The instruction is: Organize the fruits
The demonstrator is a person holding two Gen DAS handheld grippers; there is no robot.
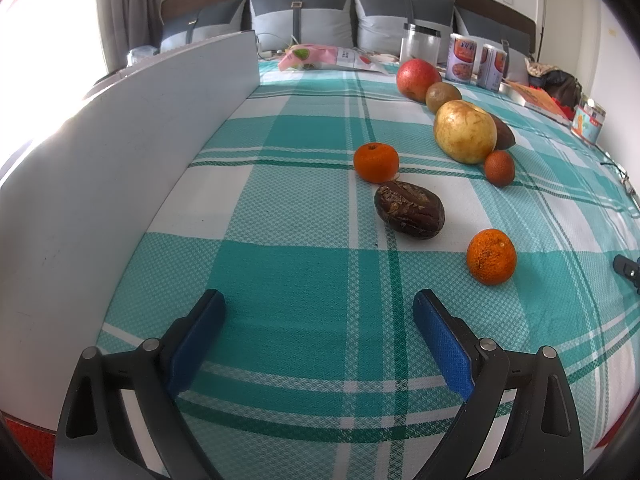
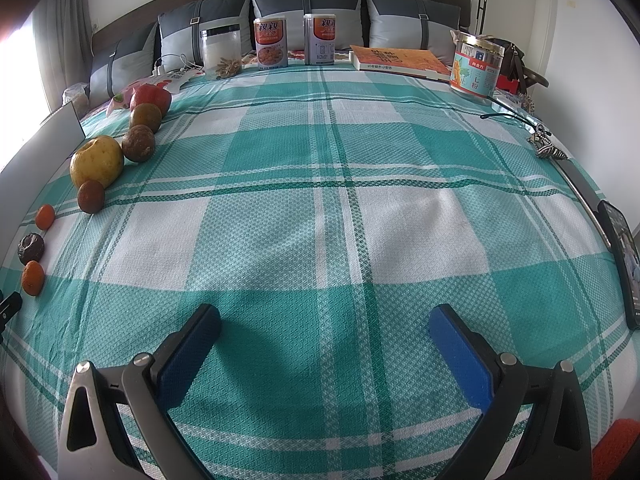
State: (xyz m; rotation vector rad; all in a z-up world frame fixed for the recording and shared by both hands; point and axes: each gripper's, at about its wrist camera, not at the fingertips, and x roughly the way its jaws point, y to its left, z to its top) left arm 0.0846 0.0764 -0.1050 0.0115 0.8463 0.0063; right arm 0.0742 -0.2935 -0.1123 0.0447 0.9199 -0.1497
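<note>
Holding left gripper (image 1: 318, 312) low over plaid cloth (image 1: 280, 272), blue pads apart, nothing between; right gripper (image 2: 324, 326) likewise spread, empty.

Left to right we read fruits:
- small mandarin (image 1: 376, 162): light, soft skin, pinch across middle.
- dark wrinkled fruit (image 1: 409, 214): flaky, maybe brittle shell (type unclear), gentle squeeze.
- nearer mandarin (image 1: 491, 256): dimpled, grippy.
- behind, in curved row: red apple (image 1: 418, 79), brownish kiwi-like fruit (image 1: 442, 97), yellow pear (image 1: 465, 131).

We judge pear heaviest, smooth, slippery; take at widest girth.
</note>
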